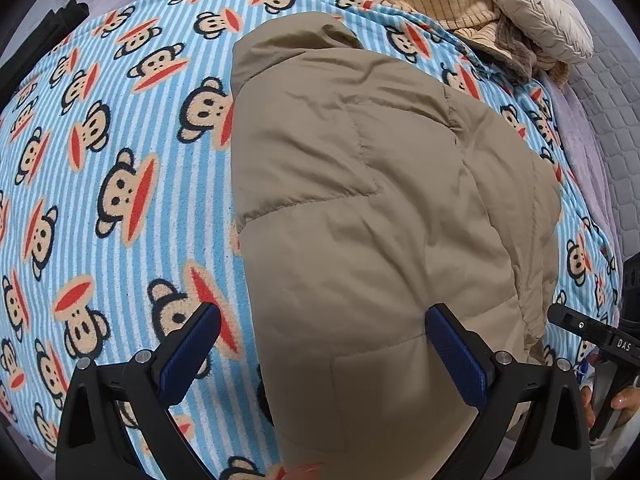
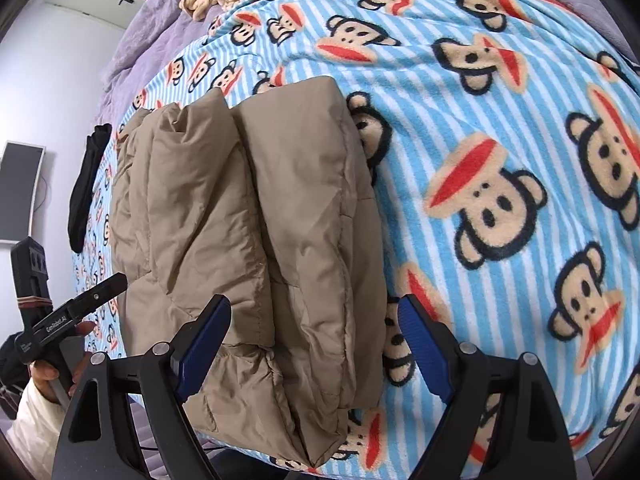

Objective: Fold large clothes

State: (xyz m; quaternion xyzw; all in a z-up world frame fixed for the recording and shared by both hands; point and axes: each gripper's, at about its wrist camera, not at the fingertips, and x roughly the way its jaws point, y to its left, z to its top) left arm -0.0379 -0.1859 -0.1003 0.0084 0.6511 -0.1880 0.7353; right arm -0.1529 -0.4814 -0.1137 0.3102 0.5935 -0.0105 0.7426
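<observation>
Bright even light, sharp focus, fisheye-warped edges

Open striped monkey-print fleece blanket (image 1: 120, 200) flanks the folded tan puffer jacket (image 1: 380, 220) on both sides; far end blocked by heaped beige knitwear (image 1: 444, 4) and cream cushion (image 1: 536, 12).

Folded tan quilted puffer jacket (image 1: 372, 208) on a blue-striped monkey-print fleece blanket (image 1: 120, 168).
The left tongs (image 1: 324, 354) hover spread wide above the jacket's near end; beyond them, far right, lie beige knitwear (image 1: 444, 4) and a cream pillow (image 1: 536, 8).
</observation>
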